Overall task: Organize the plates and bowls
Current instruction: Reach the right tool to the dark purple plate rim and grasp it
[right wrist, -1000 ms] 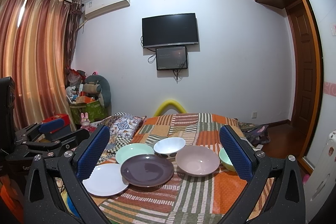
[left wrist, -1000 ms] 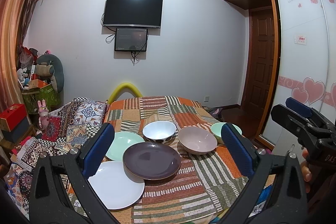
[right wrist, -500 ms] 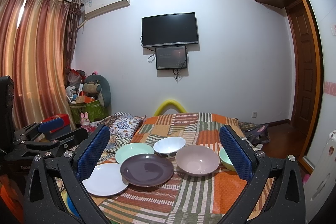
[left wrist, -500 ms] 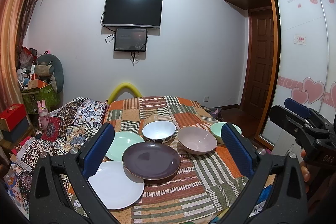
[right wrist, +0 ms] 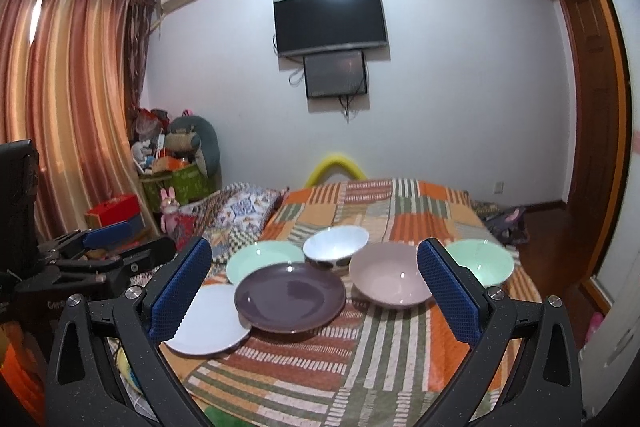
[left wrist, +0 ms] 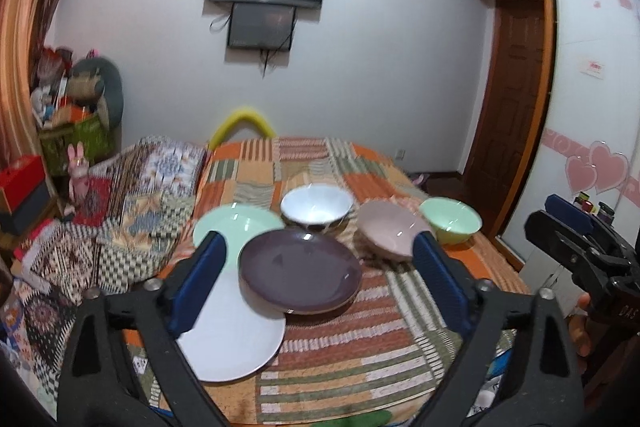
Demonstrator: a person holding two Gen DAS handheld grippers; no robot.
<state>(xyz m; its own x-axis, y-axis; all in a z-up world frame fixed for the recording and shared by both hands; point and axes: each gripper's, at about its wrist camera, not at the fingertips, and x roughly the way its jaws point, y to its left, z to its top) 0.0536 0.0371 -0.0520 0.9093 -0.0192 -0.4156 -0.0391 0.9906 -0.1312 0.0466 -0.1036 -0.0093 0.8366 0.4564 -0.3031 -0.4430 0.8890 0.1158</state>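
Nearest at 6 o'clock, left gripper w/ jaws wide but closing, nothing between; right gripper wide, empty. Purple plate overlaps white plate at 7; green plate at 10. Bowls beyond, 12–2. Risk: soft bedspread, a clamp on the purple rim could tip it or drag the white one off the edge.

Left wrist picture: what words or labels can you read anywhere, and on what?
"DAS": white letters, cut off, on the right gripper, far right.
Red label on the wardrobe door: blurred, unreadable.
Pink script above it: too faint to read.
Plates and bowls: none visible.
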